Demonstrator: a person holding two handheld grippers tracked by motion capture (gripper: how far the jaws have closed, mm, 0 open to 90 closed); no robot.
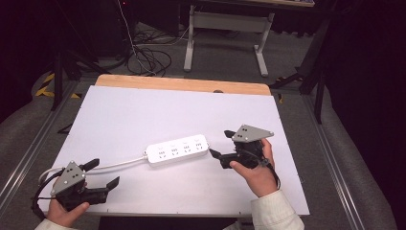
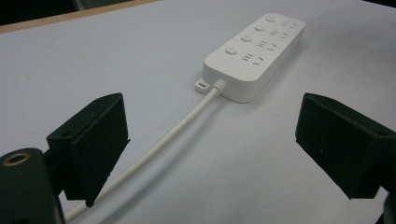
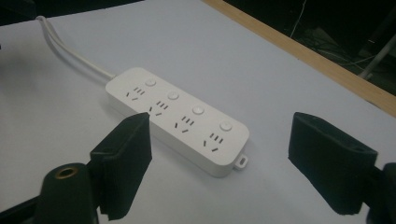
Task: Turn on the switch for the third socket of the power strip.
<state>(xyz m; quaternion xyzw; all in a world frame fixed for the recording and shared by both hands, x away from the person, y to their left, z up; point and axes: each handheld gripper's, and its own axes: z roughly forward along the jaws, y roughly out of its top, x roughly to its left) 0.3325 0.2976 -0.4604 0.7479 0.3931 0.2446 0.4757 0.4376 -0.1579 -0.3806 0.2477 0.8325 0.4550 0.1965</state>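
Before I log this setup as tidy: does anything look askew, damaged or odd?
Nothing stands out. The power strip lies flat and intact on the table, slightly angled, its cord trailing left. No plugs in its sockets.

Power strip (image 1: 178,149) lies mid-surface (image 1: 143,110), its cord (image 1: 119,164) running left toward the left gripper (image 1: 103,173) at the near-left corner; right gripper (image 1: 218,145) sits just right of the strip's end, apart from it

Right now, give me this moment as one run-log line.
left gripper: jaws open, straddling cable | right gripper: jaws open, empty, beside power strip | strip flat on white table
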